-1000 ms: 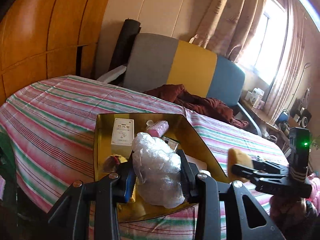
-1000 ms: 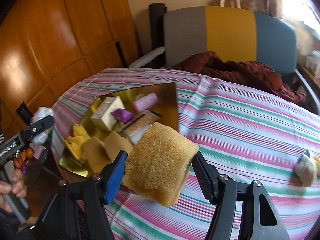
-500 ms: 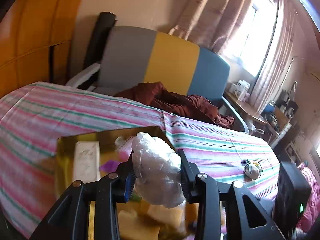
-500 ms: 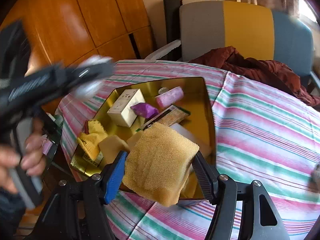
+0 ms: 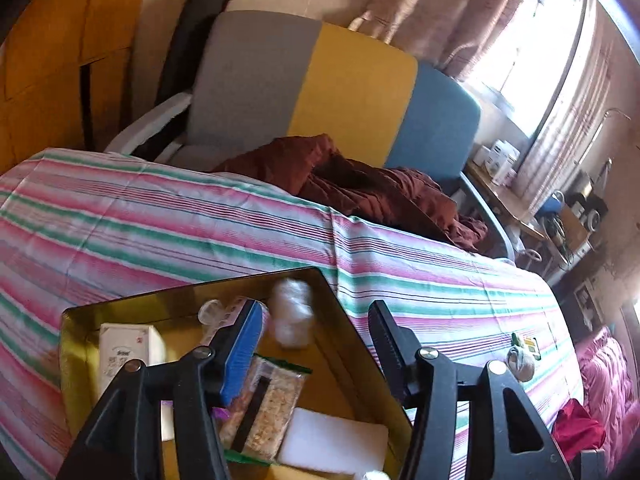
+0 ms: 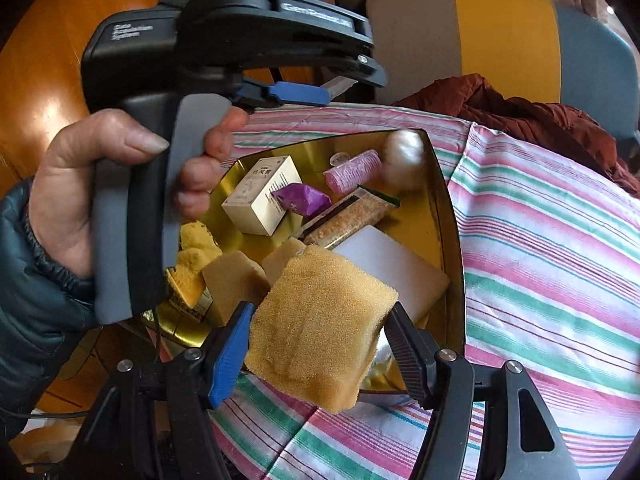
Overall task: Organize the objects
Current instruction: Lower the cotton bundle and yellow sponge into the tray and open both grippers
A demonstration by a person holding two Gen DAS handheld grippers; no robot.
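Observation:
My left gripper hangs over the gold tray, its jaws opening with nothing between them. A crumpled clear plastic ball, blurred, lies in the tray's far corner, beyond the fingertips. In the right wrist view the same ball rests beside a pink roller. My right gripper is shut on a yellow sponge, held above the tray's near edge. A hand holds the left gripper above the tray's left side.
The tray also holds a white box, a purple wrapper, a snack packet, a white foam block and other sponges. A small bundle lies on the striped tablecloth. Behind stands an armchair.
The left gripper travelled over the tray and let go of the plastic ball, which now lies in the far corner. The right gripper keeps its sponge and has drifted slightly toward the tray.

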